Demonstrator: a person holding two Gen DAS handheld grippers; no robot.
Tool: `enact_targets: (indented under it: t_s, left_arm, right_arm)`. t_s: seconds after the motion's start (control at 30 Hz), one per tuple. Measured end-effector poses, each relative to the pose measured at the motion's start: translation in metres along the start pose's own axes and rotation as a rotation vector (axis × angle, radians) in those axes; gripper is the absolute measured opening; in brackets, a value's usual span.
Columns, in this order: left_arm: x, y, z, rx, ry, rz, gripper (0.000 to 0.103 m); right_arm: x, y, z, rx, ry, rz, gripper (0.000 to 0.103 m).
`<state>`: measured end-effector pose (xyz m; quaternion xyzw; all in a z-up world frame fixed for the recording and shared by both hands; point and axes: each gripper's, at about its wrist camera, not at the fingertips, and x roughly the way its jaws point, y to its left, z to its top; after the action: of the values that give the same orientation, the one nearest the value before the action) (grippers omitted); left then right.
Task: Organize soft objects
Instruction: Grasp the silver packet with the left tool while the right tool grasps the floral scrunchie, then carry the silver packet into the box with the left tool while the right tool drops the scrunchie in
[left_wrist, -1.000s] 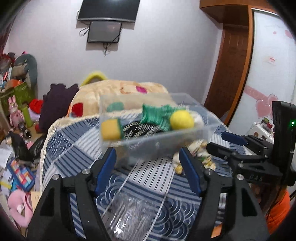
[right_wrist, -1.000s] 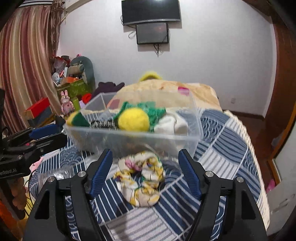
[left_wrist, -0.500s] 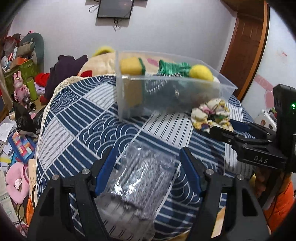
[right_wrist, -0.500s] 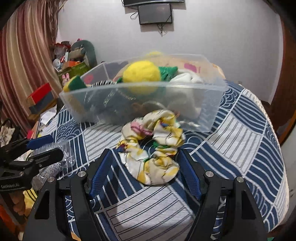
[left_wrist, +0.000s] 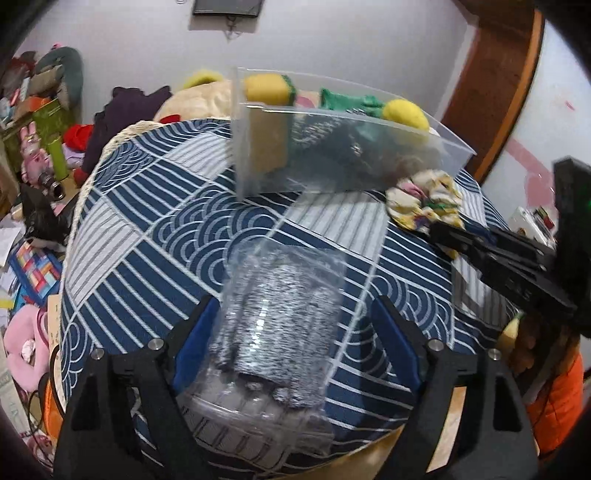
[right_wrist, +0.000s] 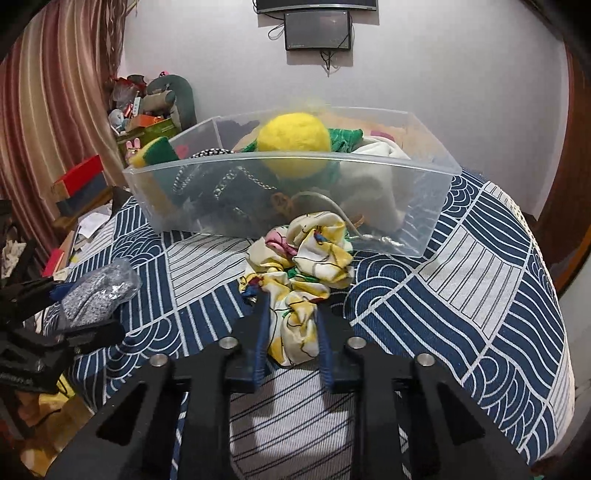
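Near edge of surface (right_wrist: 461, 295): right gripper (right_wrist: 290, 328) fingers are pinching floral scrunchie (right_wrist: 306, 266); left gripper (left_wrist: 291, 339), fingers wide, is straddling bagged grey fabric (left_wrist: 277, 317). Clear bin (right_wrist: 424, 206) at far side is already holding several soft items; these 2 left.

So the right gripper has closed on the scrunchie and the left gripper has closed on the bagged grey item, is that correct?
Not quite: the left gripper is open around the bagged grey item, as the left wrist view shows. The right gripper has closed on the scrunchie.

A crumpled yellow-and-white floral scrunchie (right_wrist: 301, 258) lies against the clear bin's (right_wrist: 424, 206) near wall, while a grey knit piece in a clear plastic bag (left_wrist: 277, 325) lies flat at its eight o'clock.
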<state>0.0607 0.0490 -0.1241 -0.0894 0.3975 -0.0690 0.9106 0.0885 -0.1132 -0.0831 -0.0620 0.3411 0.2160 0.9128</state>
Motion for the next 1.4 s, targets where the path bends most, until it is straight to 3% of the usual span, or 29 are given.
enact_targets:
  t_s: [0.1,0.17,0.27,0.37,0.63,0.83,1.13,1.27,1.4]
  left_arm:
    - [-0.001,0.005,-0.001,-0.019,-0.021,0.025,0.070]
    - [-0.002,0.008,-0.001,-0.025,-0.031,0.034,0.054]
    - [-0.003,0.010,0.000,-0.029,-0.036,0.032,0.038]
    - [-0.006,0.009,0.004,-0.013,-0.045,0.015,0.032]
    - [-0.029,-0.019,0.031,0.088,-0.167,-0.001,0.031]
    - [-0.043,-0.024,0.057,0.080,-0.246,-0.032,0.031]
    - [-0.057,-0.028,0.095,0.108,-0.373,-0.014,0.031]
    - [-0.051,-0.028,0.106,0.109,-0.402,-0.009,0.031]
    - [-0.039,-0.023,0.119,0.066,-0.393,-0.059,0.031]
  right_arm:
    - [-0.006,0.000,-0.002,-0.002,-0.009,0.010,0.016]
    - [-0.013,-0.001,-0.003,-0.004,-0.020,0.019,0.015]
    - [-0.023,0.000,-0.001,-0.010,-0.047,0.026,0.015]
    - [-0.034,0.003,0.002,-0.013,-0.074,0.033,0.015]
    - [-0.058,0.002,0.017,-0.020,-0.140,0.006,0.015]
    - [-0.069,-0.003,0.035,-0.016,-0.198,-0.037,0.015]
    - [-0.065,-0.020,0.059,0.015,-0.245,-0.098,0.015]
    - [-0.058,-0.024,0.071,0.023,-0.255,-0.122,0.015]
    - [-0.045,-0.028,0.080,0.042,-0.249,-0.116,0.015]
